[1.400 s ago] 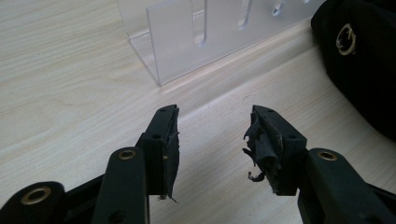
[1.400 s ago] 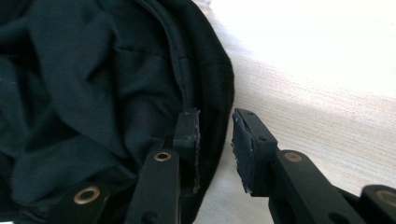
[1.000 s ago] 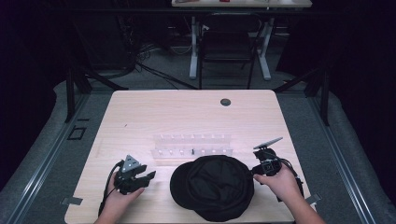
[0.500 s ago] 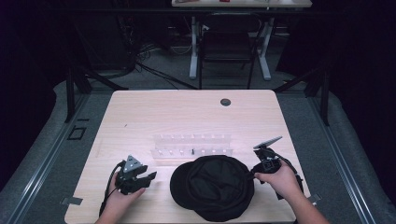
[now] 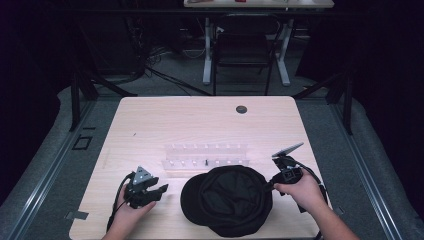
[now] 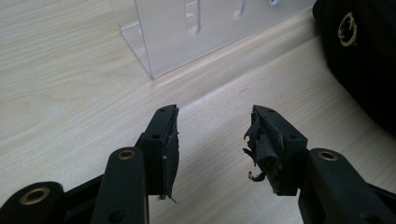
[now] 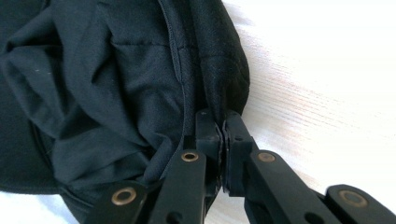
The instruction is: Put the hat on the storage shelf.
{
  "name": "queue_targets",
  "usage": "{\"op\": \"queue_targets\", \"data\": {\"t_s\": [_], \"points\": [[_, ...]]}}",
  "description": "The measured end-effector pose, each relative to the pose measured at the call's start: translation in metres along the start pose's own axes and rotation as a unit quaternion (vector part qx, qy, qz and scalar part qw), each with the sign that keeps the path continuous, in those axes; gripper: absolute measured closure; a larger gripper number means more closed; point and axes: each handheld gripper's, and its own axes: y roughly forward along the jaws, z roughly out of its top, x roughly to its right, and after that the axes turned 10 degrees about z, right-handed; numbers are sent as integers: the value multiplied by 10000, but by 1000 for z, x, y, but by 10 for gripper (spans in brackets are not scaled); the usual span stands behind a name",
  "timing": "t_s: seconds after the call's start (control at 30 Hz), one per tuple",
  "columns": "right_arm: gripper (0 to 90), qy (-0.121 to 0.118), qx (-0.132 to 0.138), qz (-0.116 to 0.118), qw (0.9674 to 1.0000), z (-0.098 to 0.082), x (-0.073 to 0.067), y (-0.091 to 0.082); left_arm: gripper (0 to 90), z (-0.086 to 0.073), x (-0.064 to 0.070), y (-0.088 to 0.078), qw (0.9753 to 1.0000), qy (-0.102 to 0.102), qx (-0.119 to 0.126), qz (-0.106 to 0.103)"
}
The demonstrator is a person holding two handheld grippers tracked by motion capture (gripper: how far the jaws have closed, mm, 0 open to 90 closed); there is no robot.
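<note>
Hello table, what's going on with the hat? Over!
Right gripper just closed, pinching the black hat's edge. Left gripper open, nothing between its jaws, beside the hat. Clear plastic rack just behind the hat.

A pale wooden tabletop (image 5: 150,125) stood on grey floor (image 5: 350,135) in a dark room. Beyond its far edge stood a dark chair (image 5: 242,55) and a white-legged table (image 5: 260,4), with cables (image 5: 160,75) trailing across the floor.
</note>
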Motion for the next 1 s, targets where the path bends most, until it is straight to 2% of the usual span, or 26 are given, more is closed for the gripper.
{"op": "queue_targets", "data": {"t_s": [0.03,0.1,0.2,0.33,0.37,0.43,0.47,0.5,0.7,0.83,1.0], "points": [[876,-24,-28,-11,10000,0,-2,-2,521,0,0,0,10000,2,2,2],[877,42,103,26,9999,-1,-5,-3,520,0,0,0,10000,15,18,10],[878,-8,4,59,10000,-1,-8,-8,518,-1,0,0,10000,1,18,11],[879,0,-1,219,9998,-1,-14,-17,516,0,-1,0,10000,-27,13,-4],[880,70,123,272,9995,-1,-16,-17,515,-1,0,0,10000,-48,12,-3],[880,28,59,345,9994,-1,-18,-23,514,0,-1,0,10000,-35,5,-4],[880,86,176,380,9991,-2,-20,-23,514,0,-1,0,10000,-23,2,-7],[881,68,152,450,9989,-2,-21,-27,514,0,-1,0,10000,-24,-3,-7],[881,212,261,729,9968,-4,-21,-37,514,-1,0,0,10000,-35,7,-2],[882,268,294,809,9959,-5,-23,-43,513,-1,0,1,10000,-46,-8,-3],[882,223,212,887,9956,-3,-28,-51,514,-1,0,1,10000,-20,-5,-2]]}}
